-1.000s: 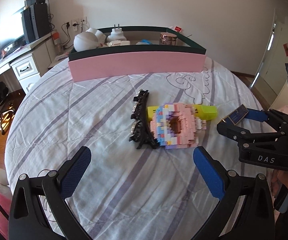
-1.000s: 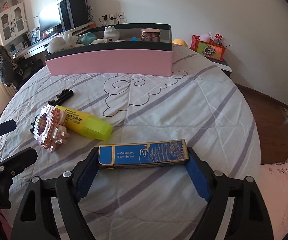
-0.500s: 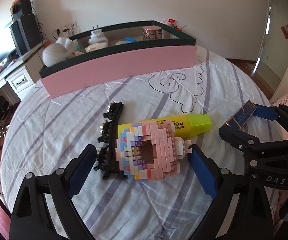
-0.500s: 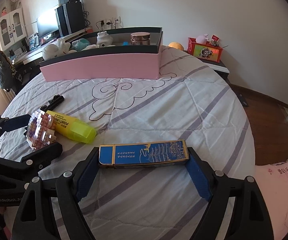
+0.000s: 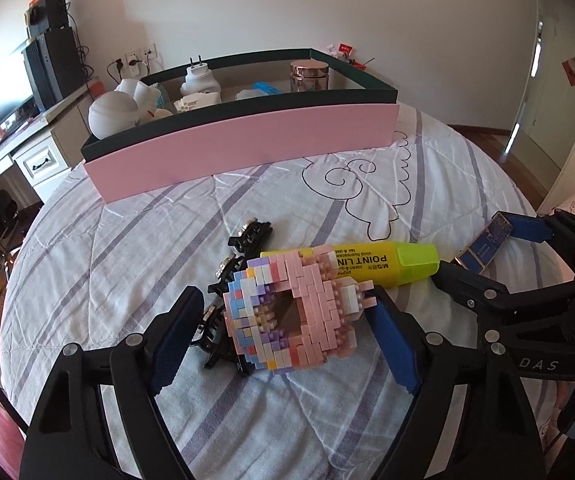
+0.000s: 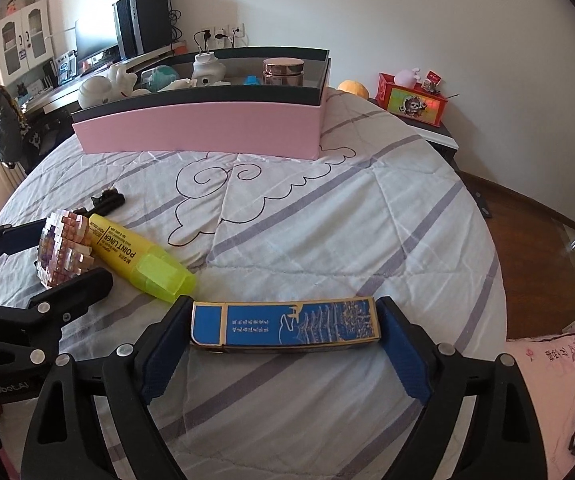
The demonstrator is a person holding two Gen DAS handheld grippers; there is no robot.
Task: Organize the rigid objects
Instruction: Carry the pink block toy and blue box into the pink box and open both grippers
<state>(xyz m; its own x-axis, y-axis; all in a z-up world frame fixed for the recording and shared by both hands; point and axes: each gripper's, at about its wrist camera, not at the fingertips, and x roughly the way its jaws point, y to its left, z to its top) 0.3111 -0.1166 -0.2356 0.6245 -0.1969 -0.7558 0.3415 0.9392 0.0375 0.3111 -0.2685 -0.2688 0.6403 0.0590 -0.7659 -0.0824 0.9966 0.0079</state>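
While my left tool [image 5: 283, 340], its jaws just narrowing, straddles the pink brick-built ring [image 5: 293, 314] without pinching yet, I should centre it, clear of the black hair clip [image 5: 223, 304] at nine o'clock, before squeezing.

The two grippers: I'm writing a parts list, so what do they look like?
Both are black plastic frames with silver rivets at the joints and blue textured pads on the fingers. The left gripper carries "GenRobot.AI" lettering in the right wrist view; the right gripper carries white "DAS" lettering in the left wrist view. No cables show.
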